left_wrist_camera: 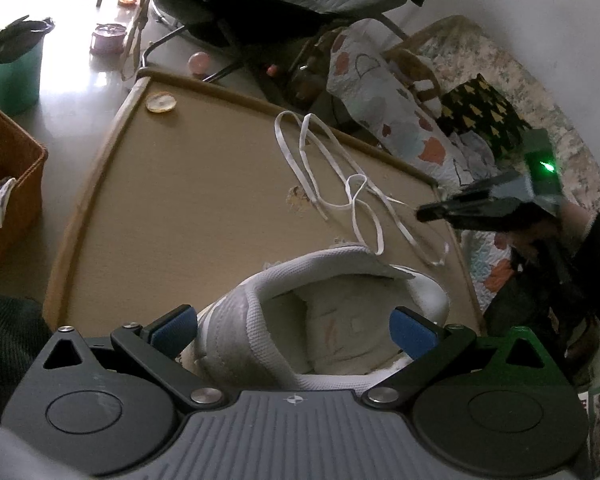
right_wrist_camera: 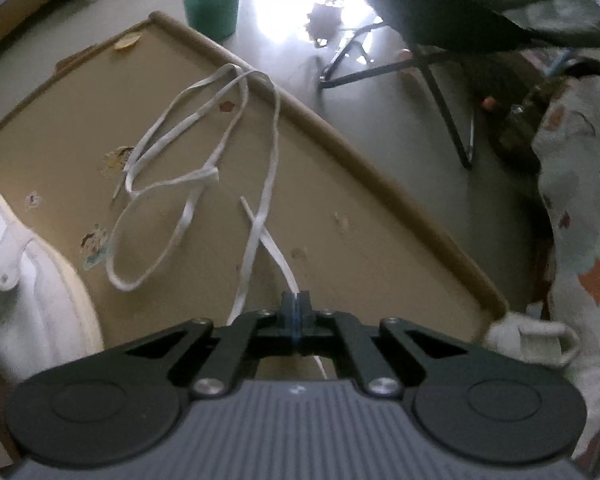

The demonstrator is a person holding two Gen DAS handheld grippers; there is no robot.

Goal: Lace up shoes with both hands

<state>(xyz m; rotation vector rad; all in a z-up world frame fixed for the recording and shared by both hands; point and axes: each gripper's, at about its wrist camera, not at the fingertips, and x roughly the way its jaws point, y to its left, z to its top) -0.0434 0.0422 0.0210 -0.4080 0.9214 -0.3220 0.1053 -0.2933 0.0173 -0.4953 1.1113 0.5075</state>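
Note:
A white sneaker [left_wrist_camera: 332, 276] stands on the tan table [left_wrist_camera: 180, 208] with its heel opening facing my left gripper [left_wrist_camera: 294, 332]. The blue pads [left_wrist_camera: 176, 330] sit against both sides of the heel collar, gripping it. A loose white shoelace [left_wrist_camera: 312, 168] lies in loops beyond the shoe. In the right wrist view the shoelace [right_wrist_camera: 260, 132] runs from those loops down into my right gripper [right_wrist_camera: 296, 300], whose jaws are shut on one strand of it. The shoe [right_wrist_camera: 28, 280] shows at the left edge there. The right gripper [left_wrist_camera: 422, 213] hovers at the table's right side.
The table has a raised rim [right_wrist_camera: 380, 176]. A small round disc [left_wrist_camera: 161, 103] lies at its far corner. On the floor stand a green bucket [left_wrist_camera: 14, 76], a wicker basket [left_wrist_camera: 4, 184] and a dark folding chair [left_wrist_camera: 280, 0]. Patterned cloth [left_wrist_camera: 400, 120] is piled at the right.

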